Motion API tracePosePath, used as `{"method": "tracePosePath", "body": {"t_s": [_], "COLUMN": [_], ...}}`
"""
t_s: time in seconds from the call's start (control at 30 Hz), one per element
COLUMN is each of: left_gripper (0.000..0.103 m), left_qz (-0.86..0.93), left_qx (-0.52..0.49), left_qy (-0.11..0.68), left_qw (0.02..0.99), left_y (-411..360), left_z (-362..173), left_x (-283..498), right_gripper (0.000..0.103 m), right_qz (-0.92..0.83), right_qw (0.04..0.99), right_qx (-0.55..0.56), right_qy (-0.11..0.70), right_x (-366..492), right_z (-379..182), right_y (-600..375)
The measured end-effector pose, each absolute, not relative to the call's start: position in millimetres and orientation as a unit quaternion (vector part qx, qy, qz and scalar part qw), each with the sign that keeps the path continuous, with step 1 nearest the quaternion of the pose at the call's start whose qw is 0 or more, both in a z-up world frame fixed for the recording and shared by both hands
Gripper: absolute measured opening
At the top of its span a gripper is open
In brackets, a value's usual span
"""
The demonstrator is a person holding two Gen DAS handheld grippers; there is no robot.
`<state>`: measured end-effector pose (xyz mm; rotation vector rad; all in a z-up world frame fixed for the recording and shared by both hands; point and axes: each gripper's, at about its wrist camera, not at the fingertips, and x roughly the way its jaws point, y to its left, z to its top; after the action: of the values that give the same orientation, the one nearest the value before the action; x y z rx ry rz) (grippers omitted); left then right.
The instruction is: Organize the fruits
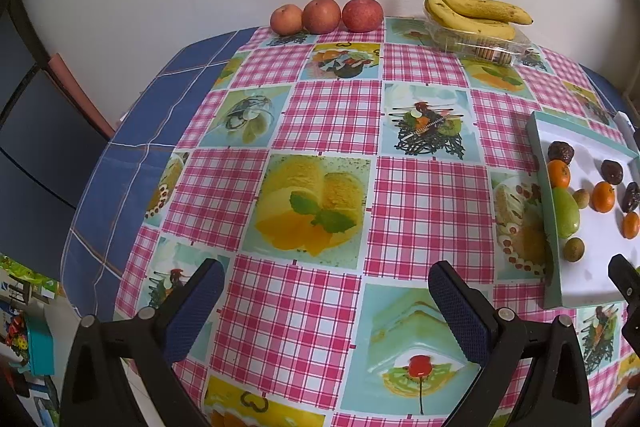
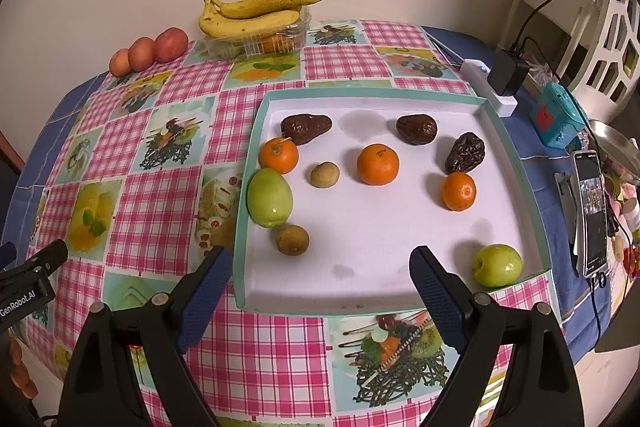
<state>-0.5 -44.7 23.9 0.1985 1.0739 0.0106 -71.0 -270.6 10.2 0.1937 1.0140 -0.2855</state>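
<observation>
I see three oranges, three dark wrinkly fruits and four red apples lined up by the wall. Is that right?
Almost. There are three red apples lined up by the wall, not four; the left wrist view shows them clearly. The rest is right: three oranges and three dark wrinkly fruits lie in the white tray, as the right wrist view shows.
</observation>
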Motion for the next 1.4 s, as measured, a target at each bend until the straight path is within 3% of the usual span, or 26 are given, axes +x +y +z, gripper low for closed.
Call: {"method": "tracePosePath", "body": {"t_s": [1.4], "left_gripper": [0.103], "left_qz": [0.018], "left_qx": [0.080], "left_qy": [0.506], "left_qw": [0.858], "left_y": [-43.6], "left_z": [27.7], "left_x": [-2.3], "right_gripper": [0.091], "right_qz": [-0.130], "right_qw": [0.859], "right_qx": [0.085], "right_qy": [0.488], "right_x": [-69.7], "right_z": [8.9], "right_y": [-267.2]}}
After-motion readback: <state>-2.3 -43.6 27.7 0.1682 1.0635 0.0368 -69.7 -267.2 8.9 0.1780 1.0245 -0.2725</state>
